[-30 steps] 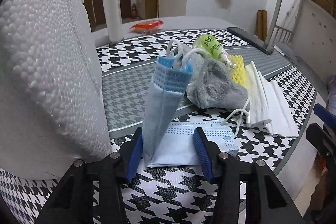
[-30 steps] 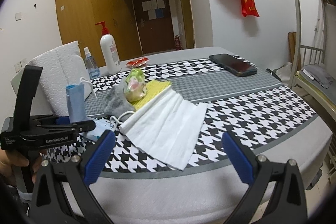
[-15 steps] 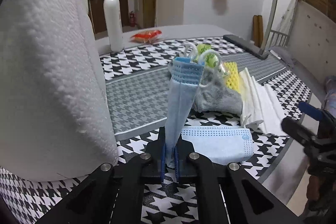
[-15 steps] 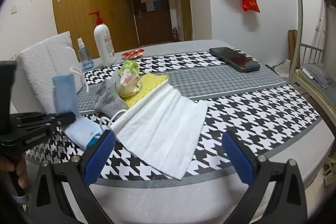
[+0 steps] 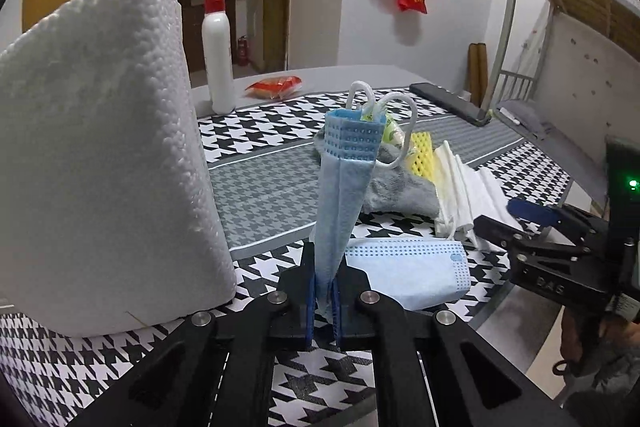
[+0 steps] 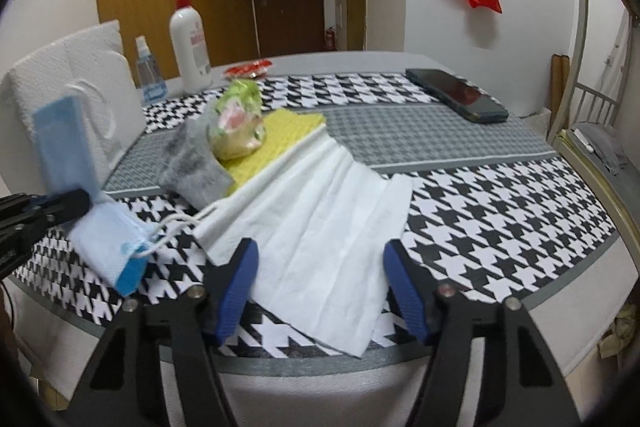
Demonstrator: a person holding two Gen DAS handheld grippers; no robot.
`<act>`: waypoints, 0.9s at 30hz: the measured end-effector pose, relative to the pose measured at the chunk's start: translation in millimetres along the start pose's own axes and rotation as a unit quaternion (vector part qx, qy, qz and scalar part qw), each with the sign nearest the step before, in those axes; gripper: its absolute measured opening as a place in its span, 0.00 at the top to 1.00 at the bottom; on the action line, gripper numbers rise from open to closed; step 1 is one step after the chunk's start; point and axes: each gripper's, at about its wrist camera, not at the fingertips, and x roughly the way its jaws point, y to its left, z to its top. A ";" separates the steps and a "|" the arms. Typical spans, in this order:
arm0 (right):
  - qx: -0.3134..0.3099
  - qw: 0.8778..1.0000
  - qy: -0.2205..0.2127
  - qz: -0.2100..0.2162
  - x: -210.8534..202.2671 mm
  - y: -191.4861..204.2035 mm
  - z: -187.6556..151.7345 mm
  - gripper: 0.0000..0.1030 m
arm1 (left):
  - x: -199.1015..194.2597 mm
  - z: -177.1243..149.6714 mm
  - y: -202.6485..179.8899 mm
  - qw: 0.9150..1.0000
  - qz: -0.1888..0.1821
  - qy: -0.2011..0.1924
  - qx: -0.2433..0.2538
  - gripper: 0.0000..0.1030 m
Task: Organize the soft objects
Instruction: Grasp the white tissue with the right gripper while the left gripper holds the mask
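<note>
Between the clenched left gripper pads, a light, limp blue pleated face mask is standing pinched at its edge; the right gripper, jaws just narrowing, is hovering unclamped over thin white tissue.

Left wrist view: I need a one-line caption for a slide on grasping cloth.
Left claw shut on a folded blue face mask, a second mask flat on the houndstooth cloth.

A foam block stands at the counter's left edge; behind it stand a spray bottle and a pump bottle; a folded mask rises upright in the left gripper, above a flat mask; a sock lies behind; the tissue sheet lies right of the masks; a phone lies far right.
</note>
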 end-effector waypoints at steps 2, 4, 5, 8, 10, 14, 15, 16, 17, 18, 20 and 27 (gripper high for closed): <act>-0.004 1.000 0.004 -0.003 0.5 1.3 1.4 0.35 | -2.2 -1.0 0.6 1.000 -0.004 -0.002 0.000 0.93; -0.012 1.000 0.007 -0.006 0.5 4.2 1.7 0.40 | -4.7 -1.5 -0.3 1.000 -0.004 -0.005 0.002 0.93; -0.016 1.000 0.007 -0.011 0.4 5.7 1.7 0.42 | -6.2 -1.8 -0.7 1.000 -0.005 -0.008 0.004 0.93; -0.023 1.000 0.010 -0.008 0.8 10.0 3.9 0.57 | -8.8 -2.4 0.5 1.000 -0.007 -0.010 0.003 0.93; -0.020 1.000 0.012 -0.010 1.4 9.7 4.9 0.69 | -9.5 -3.1 1.7 1.000 -0.008 -0.011 0.001 0.93; -0.010 1.000 0.013 -0.005 1.2 5.2 6.3 0.90 | -13.0 -6.2 3.1 1.000 -0.008 -0.011 0.000 0.93; -0.004 1.000 0.014 0.000 1.6 3.1 7.2 0.92 | -14.1 -6.3 2.9 1.000 -0.008 -0.012 0.001 0.93; 0.004 1.000 0.015 0.007 1.1 0.2 8.0 0.94 | -15.2 -6.0 2.9 1.000 -0.008 -0.013 0.002 0.93; 0.013 1.000 0.017 0.013 0.1 -2.3 8.8 0.94 | -17.0 -5.9 3.1 1.000 -0.008 -0.016 0.003 0.93; 0.016 1.000 0.012 0.013 -3.3 -3.4 9.5 0.94 | -19.4 -6.0 3.5 1.000 -0.008 -0.019 0.002 0.93; 0.015 1.000 -0.001 0.007 -12.1 -3.8 10.8 0.94 | -23.5 -6.4 4.3 1.000 -0.008 -0.022 0.001 0.93; 0.012 0.999 -0.041 0.007 -46.1 -4.8 17.3 0.94 | -37.2 -7.0 7.0 0.999 -0.002 -0.035 -0.004 0.93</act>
